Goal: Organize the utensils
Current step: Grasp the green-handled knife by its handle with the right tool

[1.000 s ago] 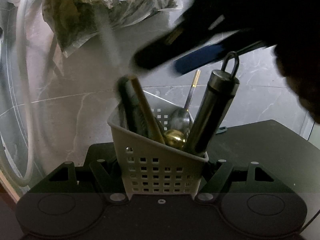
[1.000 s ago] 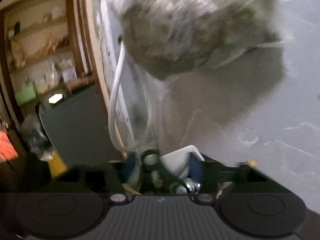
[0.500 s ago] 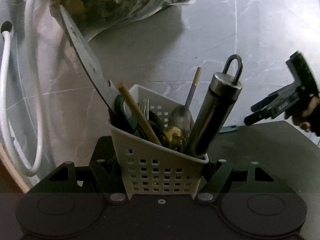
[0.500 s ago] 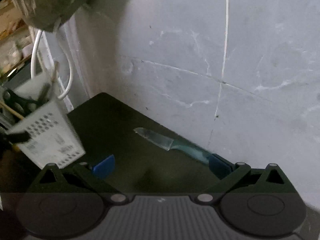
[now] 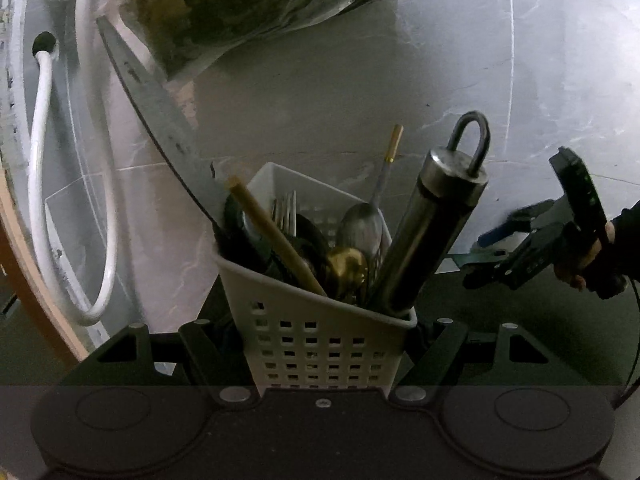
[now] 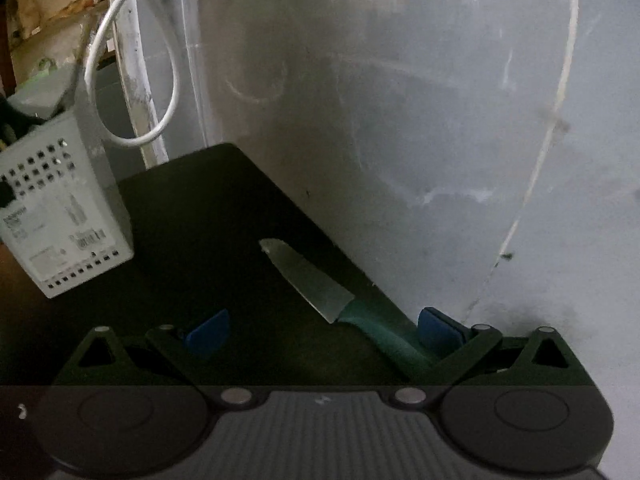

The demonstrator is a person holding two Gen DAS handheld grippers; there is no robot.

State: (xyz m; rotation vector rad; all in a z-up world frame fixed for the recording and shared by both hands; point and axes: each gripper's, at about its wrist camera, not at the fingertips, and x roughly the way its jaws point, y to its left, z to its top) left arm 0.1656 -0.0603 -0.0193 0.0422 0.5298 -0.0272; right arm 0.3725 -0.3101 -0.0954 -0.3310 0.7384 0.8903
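Note:
My left gripper (image 5: 320,364) is shut on a white perforated utensil caddy (image 5: 304,320) and holds it just above the dark counter. Out of the caddy stick long scissors (image 5: 160,112), a wooden chopstick (image 5: 276,240), a fork (image 5: 285,210), spoons (image 5: 360,220) and a steel cylinder with a loop (image 5: 432,224). A green-handled knife (image 6: 308,280) lies flat on the counter by the wall. My right gripper (image 6: 322,334) stands open over it, and the handle runs under its right blue pad (image 6: 436,332). Seen from the left wrist, the right gripper (image 5: 486,256) is low at the right.
The dark counter (image 6: 200,220) meets a grey marble-tiled wall (image 6: 400,140). The caddy (image 6: 68,216) hangs at its left end. A white hose (image 5: 40,160) loops down the wall at left, and a plastic bag of greens (image 5: 260,8) hangs above it.
The right gripper has let go of the scissors, which now lean in the caddy. It has dropped down to the right, opened wider, and closed in on the knife. The caddy shifted slightly.

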